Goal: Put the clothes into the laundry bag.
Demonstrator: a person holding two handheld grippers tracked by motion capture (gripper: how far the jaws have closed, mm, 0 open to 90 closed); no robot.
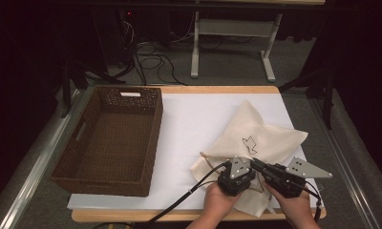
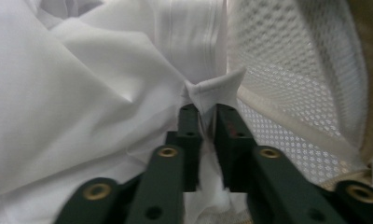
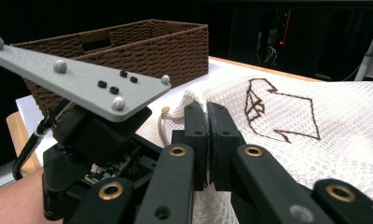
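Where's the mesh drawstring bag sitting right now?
In the high view the mesh drawstring bag lies on the right half of the white table sheet, right of the brown wicker basket, its near edge under both hand-held grippers.

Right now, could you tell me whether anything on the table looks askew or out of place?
The cream mesh drawstring bag lies crumpled and skewed on the white sheet, one corner past the sheet's near edge. White cloth bunches at its mouth, pinched by the left gripper. The right gripper grips the mesh. The brown woven basket sits square.
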